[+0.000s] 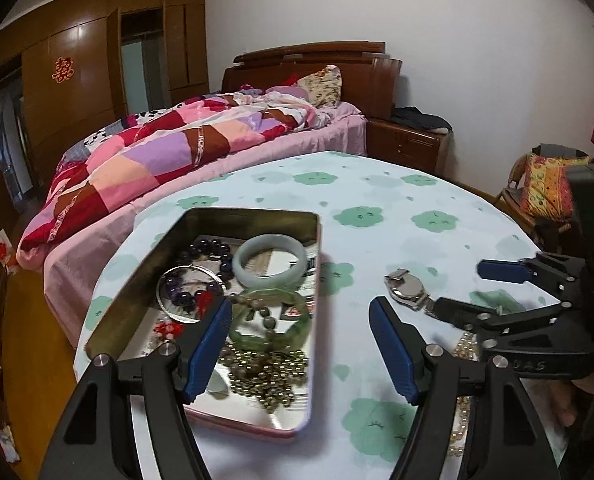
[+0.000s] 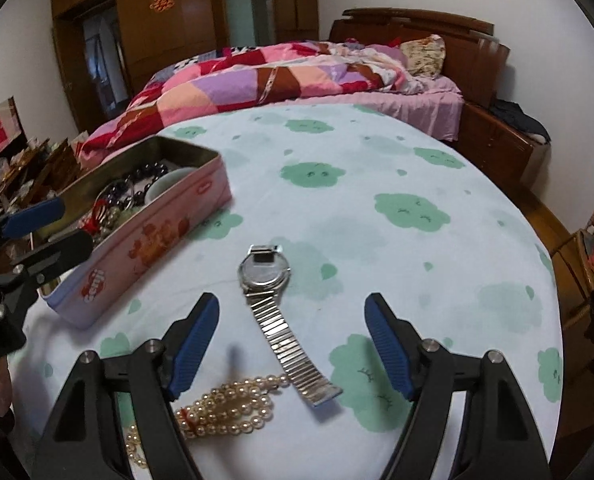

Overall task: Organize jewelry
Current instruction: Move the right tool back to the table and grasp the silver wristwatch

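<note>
**A:** Looking at the silver metal wristwatch with its ribbed expansion band, we find it lying flat on the cloud-printed cloth of the round table, centre of the right wrist frame, case toward the top and band trailing to the lower right. The right hand-held gripper hovers with its jaws spread wide on either side of the band, holding nothing.

**B:** We'd judge the watch light but slick: polished steel, a hard round case, and a band of small links that flexes and will droop. We would pinch across the band close to the case, where it is stiffest.

**A:** The cream pearl strand lies bunched at the lower centre, touching the band's far end. It is loose and rolling, so it may drag along.

**B:** The left hand-held gripper is also spread and empty, hanging over the near end of the pink rectangular tin box. Inside we see a pale jade bangle, smooth, rigid and probably brittle; a dark purple bead bracelet; a translucent green bangle; and a heap of small olive beads.
</note>
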### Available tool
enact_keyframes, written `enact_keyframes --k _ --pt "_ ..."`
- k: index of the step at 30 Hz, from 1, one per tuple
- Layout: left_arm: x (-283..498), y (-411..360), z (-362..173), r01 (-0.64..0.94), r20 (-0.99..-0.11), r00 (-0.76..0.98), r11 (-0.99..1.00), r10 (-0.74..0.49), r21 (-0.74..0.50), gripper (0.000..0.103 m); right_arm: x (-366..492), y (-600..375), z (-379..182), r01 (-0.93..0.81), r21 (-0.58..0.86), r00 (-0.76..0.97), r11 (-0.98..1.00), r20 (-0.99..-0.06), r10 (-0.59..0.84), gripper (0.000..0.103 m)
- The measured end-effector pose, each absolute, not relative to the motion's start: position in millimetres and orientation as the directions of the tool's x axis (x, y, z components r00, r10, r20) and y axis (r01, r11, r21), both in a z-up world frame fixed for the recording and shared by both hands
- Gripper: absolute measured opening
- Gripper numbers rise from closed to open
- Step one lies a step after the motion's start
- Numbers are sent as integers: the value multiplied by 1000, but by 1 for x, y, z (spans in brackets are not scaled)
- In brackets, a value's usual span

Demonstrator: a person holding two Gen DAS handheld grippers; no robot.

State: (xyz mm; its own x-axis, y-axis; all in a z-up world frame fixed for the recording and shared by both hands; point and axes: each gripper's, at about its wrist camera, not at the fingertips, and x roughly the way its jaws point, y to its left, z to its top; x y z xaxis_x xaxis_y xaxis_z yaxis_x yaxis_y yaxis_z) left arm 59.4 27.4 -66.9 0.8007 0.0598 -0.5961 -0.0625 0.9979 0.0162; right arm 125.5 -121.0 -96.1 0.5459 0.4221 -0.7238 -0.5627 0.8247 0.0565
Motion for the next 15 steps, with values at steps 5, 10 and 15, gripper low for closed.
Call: enact_keyframes --k 5,10,15 --pt "67 27 -66 -72 -599 797 997 76 31 71 140 -109 -100 -572 49 504 819 -766 398 77" --pt "76 38 -64 -110 -595 797 994 98 16 71 152 -91 -99 -581 37 482 813 -789 380 77" --pt "77 42 -66 -119 -603 792 993 98 6 71 156 -77 -111 -596 9 454 803 -821 346 72"
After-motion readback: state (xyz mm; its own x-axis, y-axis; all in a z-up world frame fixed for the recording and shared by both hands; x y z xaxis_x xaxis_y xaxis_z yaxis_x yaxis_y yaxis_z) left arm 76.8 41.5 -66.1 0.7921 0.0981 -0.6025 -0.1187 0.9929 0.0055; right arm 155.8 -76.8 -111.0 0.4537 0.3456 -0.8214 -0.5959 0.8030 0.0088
